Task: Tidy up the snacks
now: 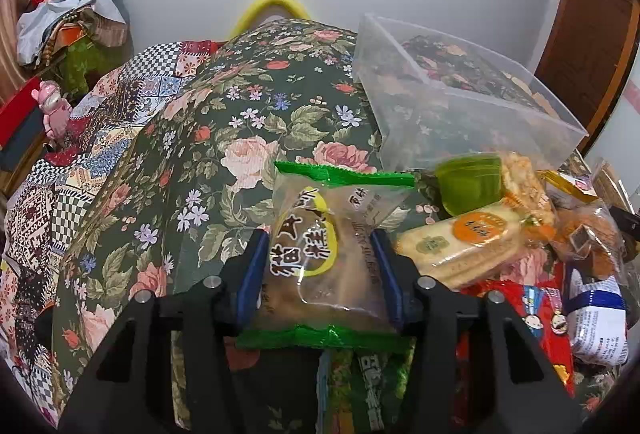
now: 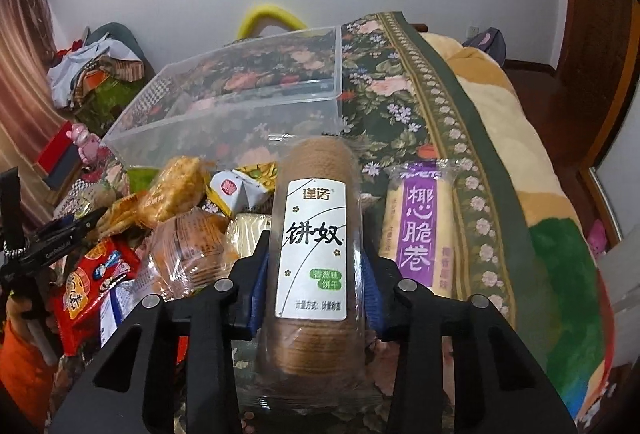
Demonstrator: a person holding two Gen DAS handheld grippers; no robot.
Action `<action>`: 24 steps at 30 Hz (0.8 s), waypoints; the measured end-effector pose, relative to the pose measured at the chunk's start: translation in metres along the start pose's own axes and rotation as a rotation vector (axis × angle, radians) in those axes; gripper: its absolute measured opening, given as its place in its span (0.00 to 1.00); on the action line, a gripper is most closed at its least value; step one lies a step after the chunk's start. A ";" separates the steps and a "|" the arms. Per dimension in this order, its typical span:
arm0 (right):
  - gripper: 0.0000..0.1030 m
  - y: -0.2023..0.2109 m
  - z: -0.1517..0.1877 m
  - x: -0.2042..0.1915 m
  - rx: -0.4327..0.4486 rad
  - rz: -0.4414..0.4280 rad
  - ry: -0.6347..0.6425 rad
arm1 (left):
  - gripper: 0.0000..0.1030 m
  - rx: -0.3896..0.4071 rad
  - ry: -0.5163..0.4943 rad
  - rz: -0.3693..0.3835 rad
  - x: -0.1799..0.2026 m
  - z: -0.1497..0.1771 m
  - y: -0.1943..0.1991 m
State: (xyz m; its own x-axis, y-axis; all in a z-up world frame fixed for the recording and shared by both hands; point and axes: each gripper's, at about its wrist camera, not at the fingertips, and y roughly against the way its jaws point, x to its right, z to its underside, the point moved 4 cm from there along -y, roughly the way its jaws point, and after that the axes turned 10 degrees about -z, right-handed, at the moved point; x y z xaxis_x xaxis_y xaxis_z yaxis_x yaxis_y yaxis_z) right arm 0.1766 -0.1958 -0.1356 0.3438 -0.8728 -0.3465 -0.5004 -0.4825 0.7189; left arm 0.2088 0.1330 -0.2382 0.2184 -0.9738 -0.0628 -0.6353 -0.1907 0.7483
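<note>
My left gripper (image 1: pixel 320 246) is shut on a clear cake packet with green ends (image 1: pixel 324 246), held above the floral bedspread. My right gripper (image 2: pixel 314 258) is shut on a roll of brown biscuits with a white label (image 2: pixel 312 234). A clear plastic box (image 1: pixel 460 93) stands on the bed to the right of the left gripper; in the right wrist view the box (image 2: pixel 240 105) lies ahead and left. A pile of snack packets (image 1: pixel 500 234) lies below the box, also seen in the right wrist view (image 2: pixel 160 226). A purple-labelled wafer roll packet (image 2: pixel 420 226) lies right of the right gripper.
The floral bedspread (image 1: pixel 248 137) covers the bed. A patchwork quilt (image 1: pixel 80 169) lies at the left, a beige blanket (image 2: pixel 520 153) at the right. A clothes heap (image 1: pixel 72 21) and a pink toy (image 1: pixel 52 105) are at the far left. A yellow hoop (image 1: pixel 272 7) is behind the bed.
</note>
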 end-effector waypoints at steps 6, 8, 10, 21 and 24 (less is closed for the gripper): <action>0.35 0.010 -0.007 -0.001 0.035 0.010 0.010 | 0.44 0.030 0.014 -0.001 -0.007 -0.008 0.021; 0.35 0.014 -0.011 -0.001 0.049 0.007 0.009 | 0.44 0.051 0.015 -0.005 -0.008 -0.013 0.031; 0.35 0.020 -0.019 -0.003 0.071 0.007 0.021 | 0.44 0.072 0.016 -0.003 -0.008 -0.019 0.041; 0.35 0.037 -0.066 -0.021 0.189 -0.024 0.076 | 0.44 0.207 0.000 0.044 0.014 -0.074 0.090; 0.35 0.036 -0.083 -0.025 0.217 -0.038 0.090 | 0.44 0.237 -0.012 0.055 0.025 -0.090 0.097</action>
State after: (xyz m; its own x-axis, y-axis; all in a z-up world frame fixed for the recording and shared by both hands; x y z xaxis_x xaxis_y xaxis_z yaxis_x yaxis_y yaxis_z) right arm 0.2156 -0.1853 -0.0514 0.4298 -0.8485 -0.3087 -0.6419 -0.5276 0.5565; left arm 0.2192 0.1007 -0.1075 0.1703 -0.9848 -0.0350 -0.8026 -0.1592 0.5748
